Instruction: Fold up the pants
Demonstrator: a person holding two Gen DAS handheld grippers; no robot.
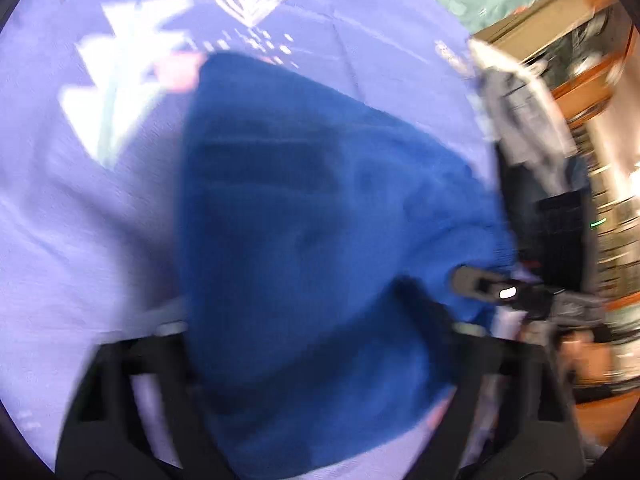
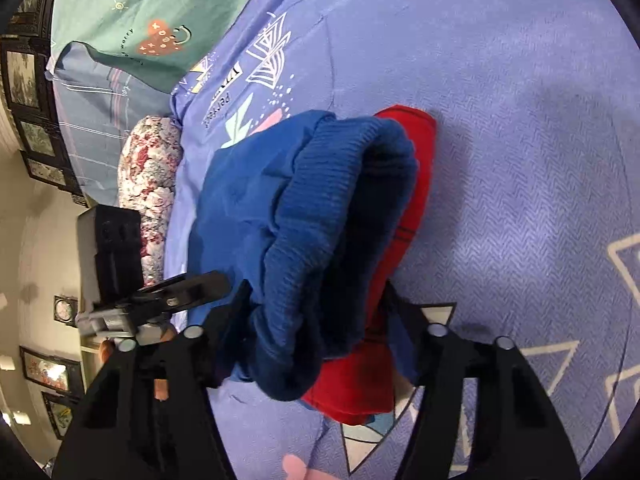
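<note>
The blue pants (image 2: pixel 280 200) lie bunched on the lavender bed sheet (image 2: pixel 520 160), ribbed waistband rolled over and a red part (image 2: pixel 416 168) showing under it. My right gripper (image 2: pixel 320 308) is shut on this thick bundle, with a black finger (image 2: pixel 400 316) on each side. In the left wrist view the blue pants (image 1: pixel 320 200) fill the whole gap of my left gripper (image 1: pixel 316 328) and cover its fingertips; it looks shut on the cloth. The picture there is blurred. Each gripper shows in the other's view: the right gripper (image 1: pixel 492 288) and the left gripper (image 2: pixel 180 292), at the pants' edges.
A teal quilt (image 2: pixel 160 8) and a striped blue pillow (image 2: pixel 92 96) lie at the far end of the bed. A floral cushion (image 2: pixel 148 184) rests at the bed's edge. Wooden furniture (image 1: pixel 580 92) stands beyond the bed. Framed pictures (image 2: pixel 32 76) hang on the wall.
</note>
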